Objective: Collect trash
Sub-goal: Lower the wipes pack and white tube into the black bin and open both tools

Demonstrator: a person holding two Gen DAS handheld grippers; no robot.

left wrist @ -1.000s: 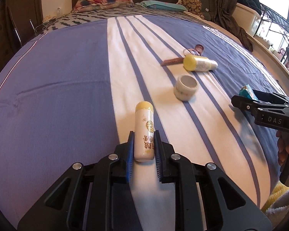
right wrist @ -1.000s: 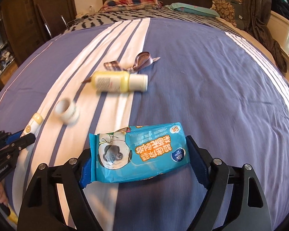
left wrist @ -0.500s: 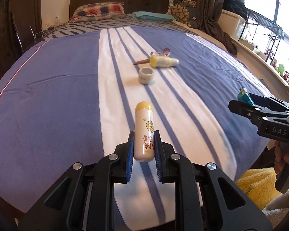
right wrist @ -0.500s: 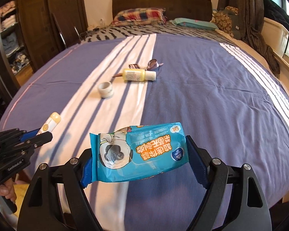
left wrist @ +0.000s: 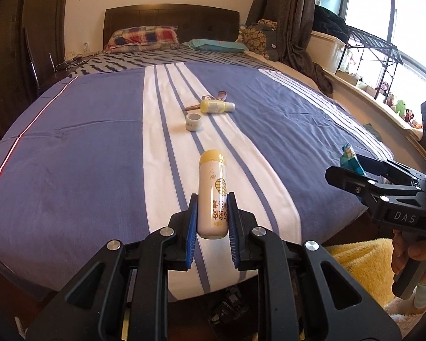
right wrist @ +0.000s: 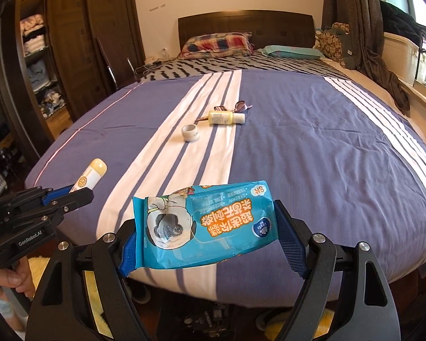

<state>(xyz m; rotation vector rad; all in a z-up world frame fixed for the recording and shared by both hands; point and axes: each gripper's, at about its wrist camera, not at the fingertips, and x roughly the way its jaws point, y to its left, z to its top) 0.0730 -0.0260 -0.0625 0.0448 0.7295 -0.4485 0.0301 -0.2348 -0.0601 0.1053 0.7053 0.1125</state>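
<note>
My left gripper (left wrist: 212, 227) is shut on a cream bottle with a yellow cap (left wrist: 213, 187), held past the foot of the bed; it also shows in the right wrist view (right wrist: 89, 174). My right gripper (right wrist: 213, 236) is shut on a blue wet-wipe pack (right wrist: 204, 224), whose edge shows in the left wrist view (left wrist: 350, 159). On the bed's white stripe lie a yellow bottle (left wrist: 215, 106) (right wrist: 225, 118), a small white cup (left wrist: 193, 122) (right wrist: 190, 133) and a crumpled wrapper (left wrist: 220, 95) (right wrist: 240, 105).
The striped blue bedspread (left wrist: 85, 147) covers the bed. Pillows (left wrist: 144, 35) lie at the headboard. A wardrobe (right wrist: 42, 56) stands left, a window ledge with a rack (left wrist: 377, 65) right. A yellow rug (left wrist: 360, 267) lies on the floor below.
Both grippers have pulled back and up from the bed, each still holding its item. The bed's foot edge and the floor are now in view.
</note>
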